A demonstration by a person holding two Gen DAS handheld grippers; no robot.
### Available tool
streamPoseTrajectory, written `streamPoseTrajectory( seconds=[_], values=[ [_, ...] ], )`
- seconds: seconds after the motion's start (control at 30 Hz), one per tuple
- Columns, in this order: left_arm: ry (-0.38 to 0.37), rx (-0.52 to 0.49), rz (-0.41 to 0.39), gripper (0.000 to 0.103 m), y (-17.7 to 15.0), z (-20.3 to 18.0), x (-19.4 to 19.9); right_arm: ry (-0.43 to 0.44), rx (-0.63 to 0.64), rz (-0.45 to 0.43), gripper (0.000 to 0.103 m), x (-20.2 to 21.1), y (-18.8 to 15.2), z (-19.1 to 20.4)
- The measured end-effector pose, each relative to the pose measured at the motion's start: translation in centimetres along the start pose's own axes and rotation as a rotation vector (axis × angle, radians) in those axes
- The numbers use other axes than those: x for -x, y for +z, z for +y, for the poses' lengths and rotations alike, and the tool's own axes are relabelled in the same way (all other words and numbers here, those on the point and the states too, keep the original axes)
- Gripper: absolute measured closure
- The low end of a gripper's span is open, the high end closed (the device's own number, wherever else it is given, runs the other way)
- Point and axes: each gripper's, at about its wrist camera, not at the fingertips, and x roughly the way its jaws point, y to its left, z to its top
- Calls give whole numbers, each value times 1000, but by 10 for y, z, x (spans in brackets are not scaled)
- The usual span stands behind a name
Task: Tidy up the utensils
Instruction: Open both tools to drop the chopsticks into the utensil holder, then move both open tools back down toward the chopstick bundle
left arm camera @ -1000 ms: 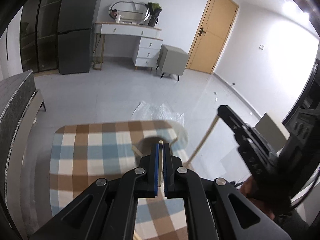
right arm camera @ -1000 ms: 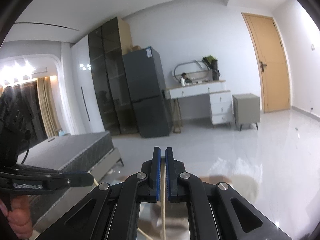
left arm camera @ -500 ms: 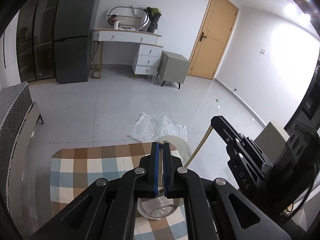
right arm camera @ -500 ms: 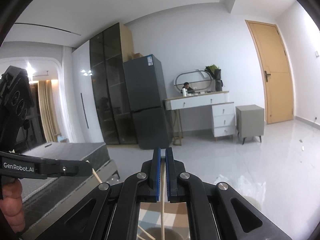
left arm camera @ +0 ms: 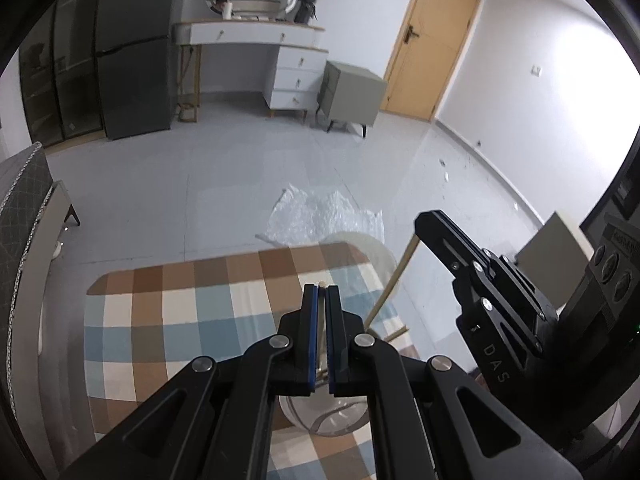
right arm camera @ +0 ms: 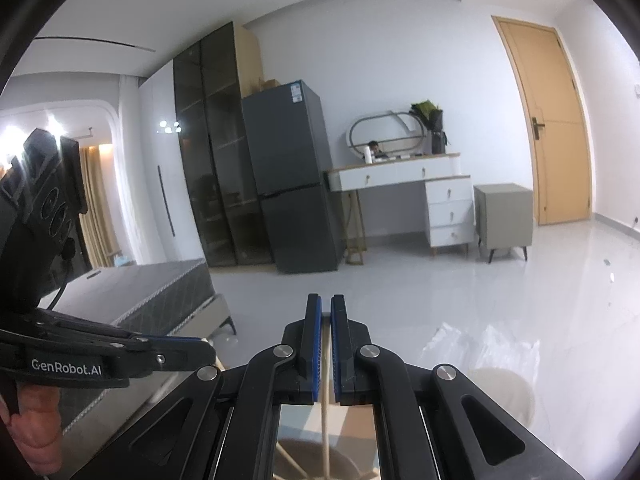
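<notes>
My left gripper [left arm camera: 321, 292] is shut on a pale wooden chopstick [left arm camera: 320, 368] and holds it upright above a clear glass cup [left arm camera: 324, 416] on the checkered table [left arm camera: 180, 312]. My right gripper [right arm camera: 325, 304] is shut on a second chopstick [right arm camera: 326, 432] whose shaft runs down into the cup [right arm camera: 312, 460]. In the left wrist view the right gripper [left arm camera: 424, 224] stands to the right, with its chopstick [left arm camera: 390, 284] slanting down toward the cup. In the right wrist view the left gripper [right arm camera: 204, 350] sits at the lower left.
The table's far edge and rounded corners show in the left wrist view. A round white stool [left arm camera: 372, 248] and a sheet of bubble wrap [left arm camera: 324, 216] lie beyond it on the floor. A bed [right arm camera: 140, 296] is to the left, a fridge [right arm camera: 292, 176] and dresser [right arm camera: 420, 196] behind.
Both grippers have risen and tilted; the cup now sits lower under the left gripper. The right gripper has moved closer to the left one. Both stay shut on their chopsticks.
</notes>
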Motion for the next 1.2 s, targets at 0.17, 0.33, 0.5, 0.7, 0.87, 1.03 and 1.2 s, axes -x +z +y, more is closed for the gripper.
streamPoseTrajectory(
  seconds=[0.17,0.33,0.5,0.7,0.87,1.03,1.2],
  values=[
    [-2,-5,29,103,-3,-1,-5,9,-7,50,99,-2,-12,-3],
    [-20,12,71,103,-12,0,-10,6,-10,111,99,-1,-29,-6],
    [-42,85,118,103,-23,8,-18,6,-46,175,96,2,-39,-12],
    [-34,146,108,84,-25,17,8,-34,-147,174,68,27,-33,-29],
    [-11,170,39,56,-35,16,47,-38,-160,157,67,58,-24,-23],
    [61,149,-22,44,-48,9,78,-43,-140,128,58,87,-18,-5],
    [122,126,-112,34,-65,5,108,-44,-118,91,42,117,-16,19]
  ],
)
